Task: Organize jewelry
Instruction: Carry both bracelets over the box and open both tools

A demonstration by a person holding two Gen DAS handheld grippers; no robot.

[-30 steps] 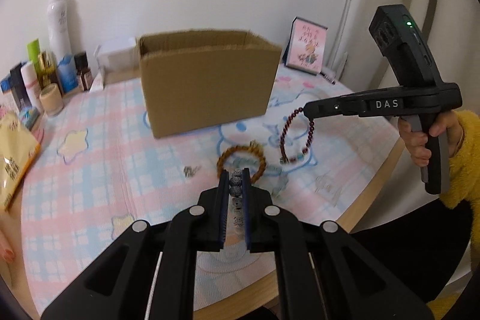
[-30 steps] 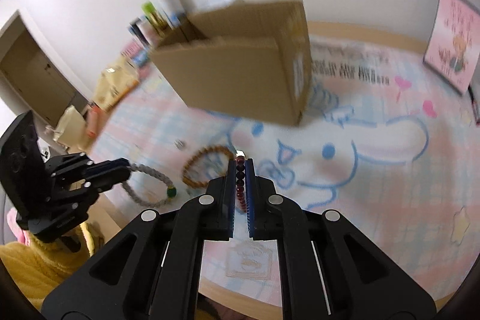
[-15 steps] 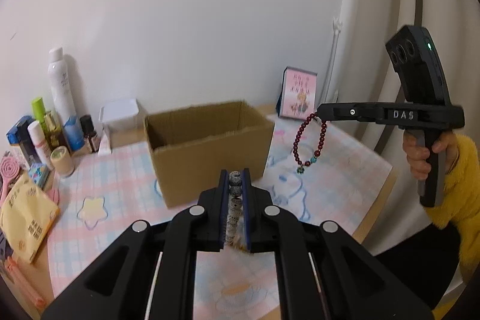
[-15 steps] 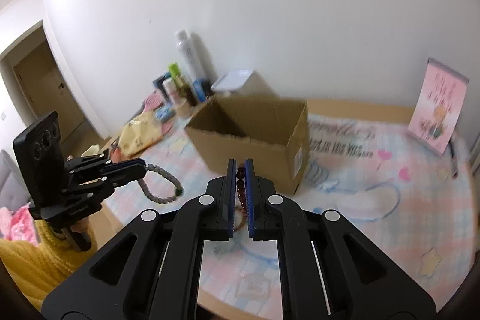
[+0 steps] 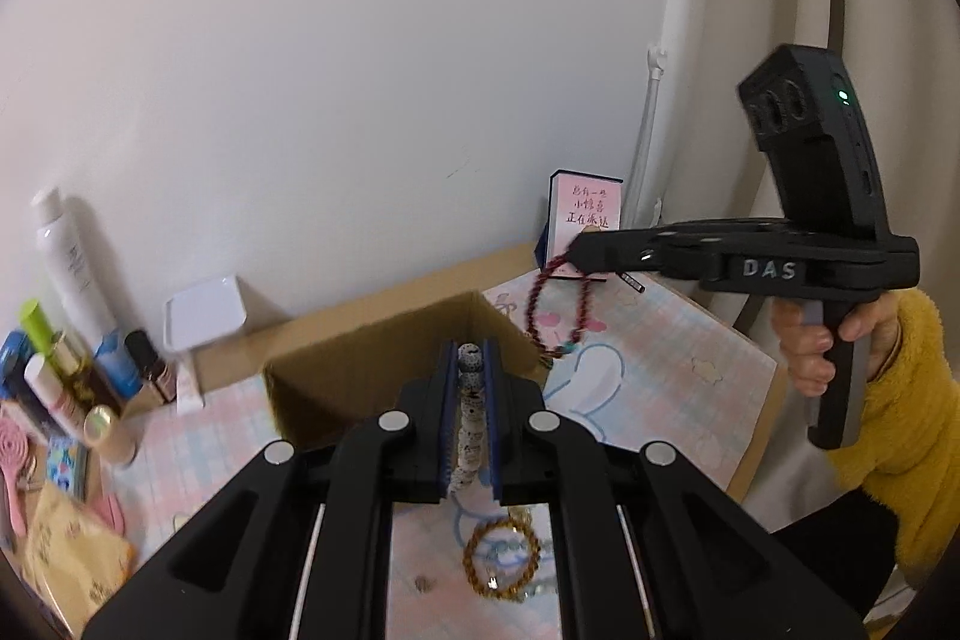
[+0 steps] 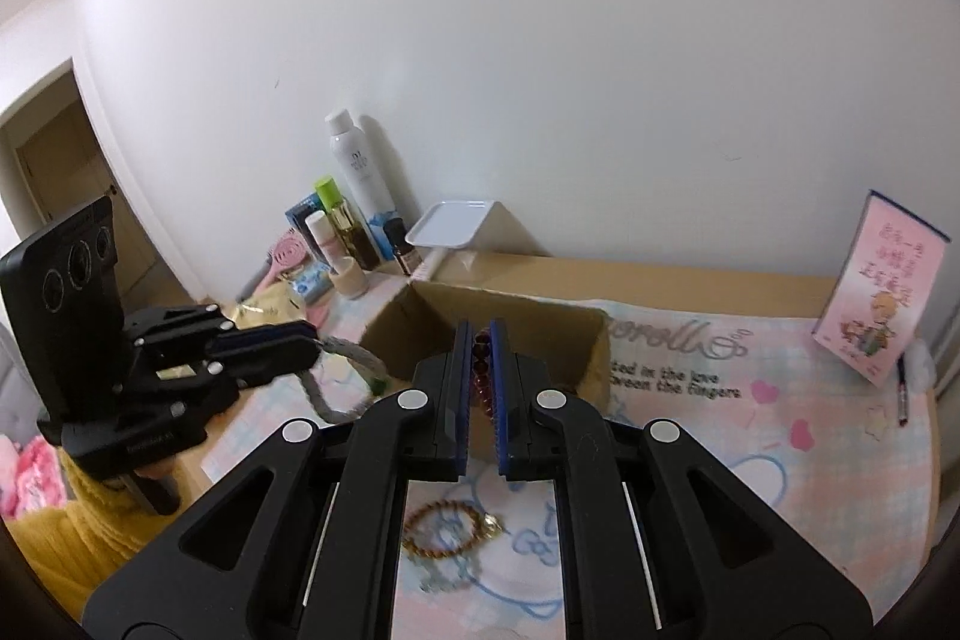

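Mat (image 6: 750,466), open box (image 6: 420,322) rim, bracelets pinched above

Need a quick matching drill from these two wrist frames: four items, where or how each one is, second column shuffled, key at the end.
Things:
1. white speckled bead bracelet
2. dark red bead bracelet
3. amber bead bracelet
4. brown cardboard box

States:
A. lying flat on the pastel table mat
B. clamped in the left gripper
C. standing open on the mat
D. hanging from the right gripper

Pairs: 1-B, 2-D, 3-A, 4-C
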